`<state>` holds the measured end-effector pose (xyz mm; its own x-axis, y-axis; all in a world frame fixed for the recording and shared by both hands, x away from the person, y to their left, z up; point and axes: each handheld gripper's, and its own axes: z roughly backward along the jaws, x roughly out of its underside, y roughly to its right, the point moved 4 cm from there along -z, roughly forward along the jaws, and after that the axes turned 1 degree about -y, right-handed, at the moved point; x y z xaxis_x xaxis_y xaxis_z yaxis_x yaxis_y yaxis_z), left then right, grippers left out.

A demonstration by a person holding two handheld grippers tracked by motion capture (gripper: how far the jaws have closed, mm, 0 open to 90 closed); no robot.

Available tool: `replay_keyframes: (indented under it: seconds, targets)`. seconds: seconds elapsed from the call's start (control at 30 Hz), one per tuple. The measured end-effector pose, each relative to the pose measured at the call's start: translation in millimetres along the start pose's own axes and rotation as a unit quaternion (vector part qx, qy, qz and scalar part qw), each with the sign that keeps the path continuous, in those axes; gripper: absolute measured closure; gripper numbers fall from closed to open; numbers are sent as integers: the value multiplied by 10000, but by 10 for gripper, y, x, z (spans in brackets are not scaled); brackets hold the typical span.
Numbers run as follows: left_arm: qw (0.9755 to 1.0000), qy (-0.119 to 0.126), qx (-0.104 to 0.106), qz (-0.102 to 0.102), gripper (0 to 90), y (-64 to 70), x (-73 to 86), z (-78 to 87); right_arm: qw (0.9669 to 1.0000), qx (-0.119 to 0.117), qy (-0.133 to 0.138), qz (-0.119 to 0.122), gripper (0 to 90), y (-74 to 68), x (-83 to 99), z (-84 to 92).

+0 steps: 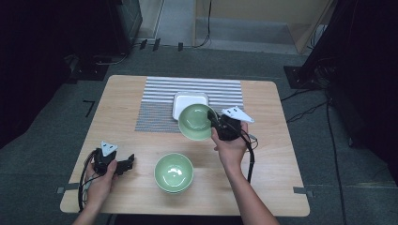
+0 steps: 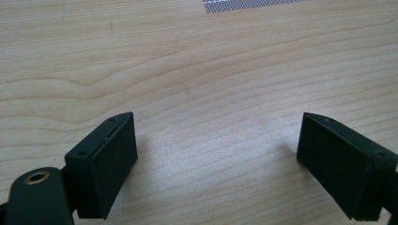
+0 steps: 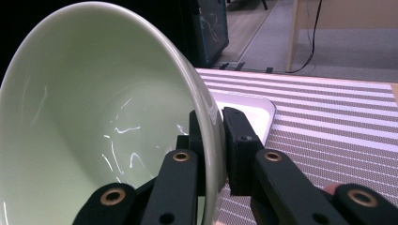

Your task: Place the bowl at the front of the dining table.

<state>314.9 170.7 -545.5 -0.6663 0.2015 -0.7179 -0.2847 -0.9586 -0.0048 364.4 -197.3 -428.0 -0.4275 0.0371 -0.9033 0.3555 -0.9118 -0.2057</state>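
**A green bowl is held up by its rim**

The right gripper (image 1: 217, 123) pinches the rim of a green bowl (image 1: 195, 122). One jaw is inside the bowl and one is outside, pressed tight on the thin wall. This looks like a good way to carry a bowl, because the rim is the only thin part the jaws can grab.

The bowl is tipped on its side, so its open mouth shows in the right gripper view (image 3: 94, 117). In the high view it sits in front of a white square dish (image 1: 190, 101), which lies on a striped mat (image 1: 159, 101). I cannot tell if the bowl touches the dish.

The right hand (image 1: 230, 147) reaches far over the wooden table (image 1: 272, 154), with the arm stretched out and the gripper pointing to the left.

A second green bowl (image 1: 173, 172) stands upright near the person's edge of the table. It may be where the held bowl is going, but that is a guess.

The left gripper (image 1: 123, 165) rests low near the table's left side. Its jaws are spread wide with nothing between them, just bare wood below.
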Motion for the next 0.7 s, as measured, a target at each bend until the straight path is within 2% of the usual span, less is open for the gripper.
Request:
replay_keyframes:
  seconds: [0.23,0.47,0.7]
  targets:
    - [10000,-2,0,-1,120,0,0,0,9999,67,-84,-7,835,0,-36,-195]
    - [10000,-5,3,3,120,1,1,1,9993,296,-213,7,836,60,-29,-427]
    - [10000,-4,3,2,120,0,1,0,9989,368,-285,-69,836,116,-59,-610]
